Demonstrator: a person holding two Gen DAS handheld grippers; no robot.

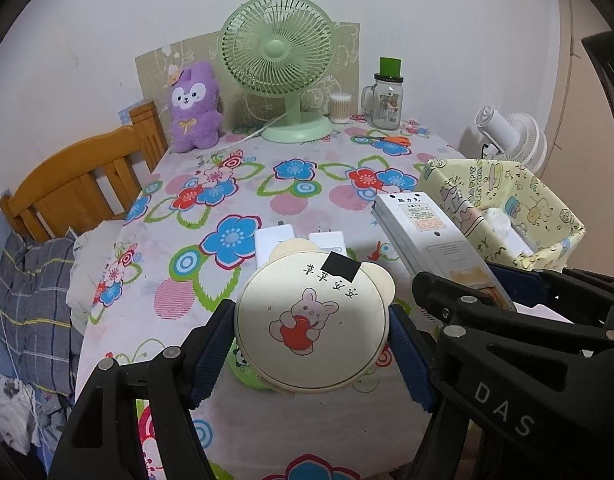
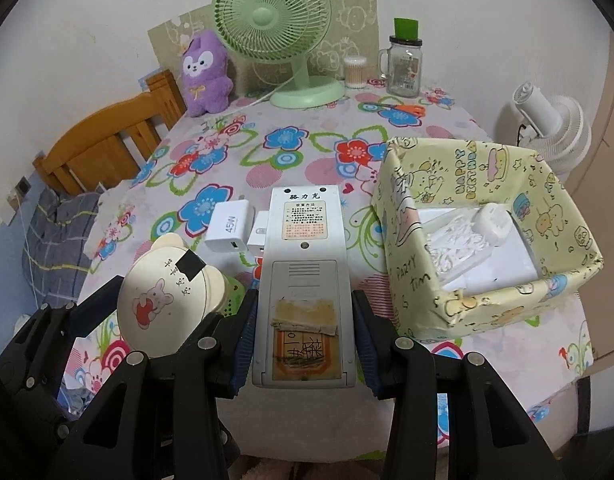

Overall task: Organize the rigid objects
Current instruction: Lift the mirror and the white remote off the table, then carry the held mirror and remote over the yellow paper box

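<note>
My left gripper (image 1: 312, 354) is shut on a round cream bear-eared case (image 1: 311, 328) with a rabbit drawing, held above the flowered table. In the right wrist view the same case (image 2: 163, 300) shows at the lower left. My right gripper (image 2: 303, 338) is shut on a white remote control (image 2: 303, 276), back side up, with a worn yellow sticker; the remote (image 1: 427, 236) also shows at the right of the left wrist view. Two white chargers (image 2: 231, 230) lie on the cloth just beyond both held things. A yellow patterned box (image 2: 487, 240) stands at the right, holding white items.
At the table's far edge stand a green desk fan (image 1: 277, 60), a purple plush toy (image 1: 195, 108), a cotton-swab tub (image 1: 340, 108) and a glass jar (image 1: 387, 100). Orange scissors (image 1: 391, 140) lie near them. A wooden bed frame (image 1: 75, 184) is left, a white fan (image 2: 555, 128) right.
</note>
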